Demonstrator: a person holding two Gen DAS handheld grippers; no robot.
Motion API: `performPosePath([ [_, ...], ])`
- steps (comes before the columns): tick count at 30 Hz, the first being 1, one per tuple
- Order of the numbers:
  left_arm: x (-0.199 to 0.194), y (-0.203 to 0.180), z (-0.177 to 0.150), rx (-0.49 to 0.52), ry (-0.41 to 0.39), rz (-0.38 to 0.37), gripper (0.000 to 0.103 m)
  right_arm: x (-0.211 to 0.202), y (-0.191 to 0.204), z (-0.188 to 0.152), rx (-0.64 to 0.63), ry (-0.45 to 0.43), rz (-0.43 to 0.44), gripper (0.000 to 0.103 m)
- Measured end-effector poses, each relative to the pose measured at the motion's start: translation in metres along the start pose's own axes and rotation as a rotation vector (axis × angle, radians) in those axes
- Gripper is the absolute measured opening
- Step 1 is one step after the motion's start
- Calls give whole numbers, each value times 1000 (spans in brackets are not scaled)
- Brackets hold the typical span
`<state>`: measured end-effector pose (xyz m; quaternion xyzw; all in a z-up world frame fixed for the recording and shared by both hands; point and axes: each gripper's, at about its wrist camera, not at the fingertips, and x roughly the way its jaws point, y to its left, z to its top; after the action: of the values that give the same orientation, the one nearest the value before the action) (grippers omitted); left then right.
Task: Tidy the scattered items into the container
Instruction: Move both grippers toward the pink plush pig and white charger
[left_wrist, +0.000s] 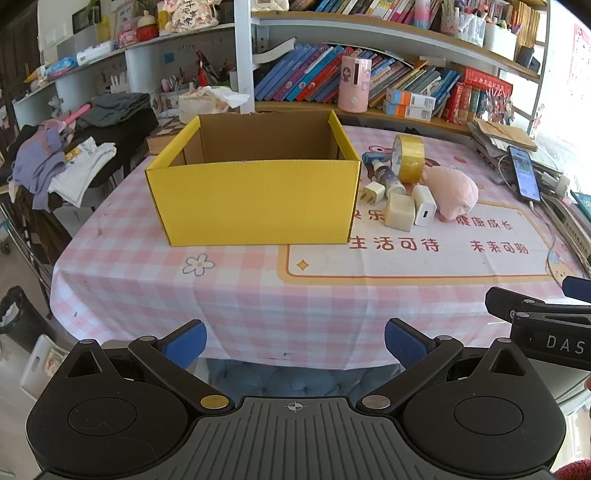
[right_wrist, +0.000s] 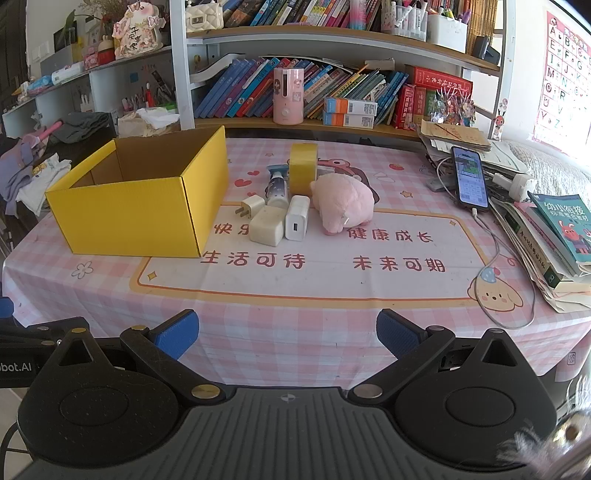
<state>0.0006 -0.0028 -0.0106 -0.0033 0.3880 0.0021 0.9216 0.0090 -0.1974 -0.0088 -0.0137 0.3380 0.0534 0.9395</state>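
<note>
Open yellow corrugated cardboard box (right_wrist: 136, 210) centre-left on pink checked surface (right_wrist: 295, 325). Just right: white chargers (right_wrist: 297, 223), pink plush pig (right_wrist: 343, 205), gold tape roll (right_wrist: 303, 168). Left claw (left_wrist: 295, 345), right claw (right_wrist: 288, 336) both spread apart, holding nothing.

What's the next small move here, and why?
Probably advance the right hand-held gripper toward the white USB charger, the nearest item in the cluster. Both grippers are open and empty, hanging back at the table's near edge; the yellow box looks empty, and the left hand-held gripper faces the box rather than the items.
</note>
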Motion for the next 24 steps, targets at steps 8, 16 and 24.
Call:
performPosePath([
  [8, 0, 0, 1, 1, 1, 0, 103, -1, 0, 2, -2, 1, -1, 103],
  [16, 1, 1, -1, -1, 5, -2, 103, -1, 1, 5, -4, 2, -1, 103],
  [24, 5, 0, 3, 6, 18, -33, 103, 4, 2, 1, -5, 5, -2, 103],
])
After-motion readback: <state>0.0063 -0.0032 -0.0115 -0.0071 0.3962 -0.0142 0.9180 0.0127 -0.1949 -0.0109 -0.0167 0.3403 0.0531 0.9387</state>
